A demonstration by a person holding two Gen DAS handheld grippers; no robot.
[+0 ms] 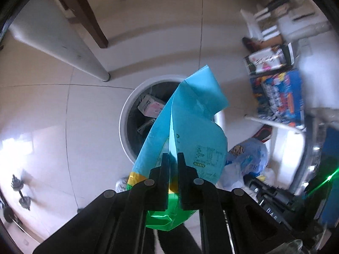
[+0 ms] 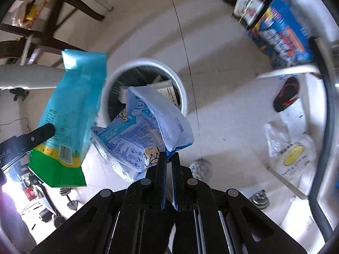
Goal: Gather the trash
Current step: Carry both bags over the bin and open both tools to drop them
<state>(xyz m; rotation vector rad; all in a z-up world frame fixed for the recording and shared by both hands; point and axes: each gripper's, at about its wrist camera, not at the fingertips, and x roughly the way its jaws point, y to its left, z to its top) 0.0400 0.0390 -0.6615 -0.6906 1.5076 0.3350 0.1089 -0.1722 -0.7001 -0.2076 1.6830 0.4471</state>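
Two grippers carry empty packaging toward a white bin on a pale tiled floor. Nearest the lens, the left gripper [image 1: 173,158] is clamped on the lower part of a turquoise pouch [image 1: 190,127] with a yellow band and a green base, its jaws pinching the thin film so that the pouch stands up and curls over in front of the camera; the grip low on the pouch appears chosen to leave the free end hanging toward the bin. The right gripper [image 2: 168,158] is likewise closed on a fold of a crumpled pale blue printed bag [image 2: 144,127], which sags to the left of the jaws. In the right wrist view the turquoise pouch [image 2: 72,114] hangs just left of the bin, held by the left gripper's finger [image 2: 43,132], and the blue bag overlaps the bin's near rim, so both items look poised for a drop, though neither is yet released. Beyond them the bin [image 1: 124,124] stands open, lined in dark plastic and already holding a pink-and-white carton [image 1: 150,105] and other scraps. On the floor [image 1: 63,105] right of the bin lie a clear plastic bag with a yellow mark [image 2: 290,150], a red-and-black shoe [image 2: 286,95] and a small crumpled silvery ball [image 2: 200,168]; whether these count as trash cannot be told. Farther right stand a blue printed box [image 2: 281,33] and cartons; left of and beyond the bin stand a white table leg [image 1: 63,42] and dark chair legs [image 1: 89,19], and nearer on that side small dumbbells [image 1: 21,192].
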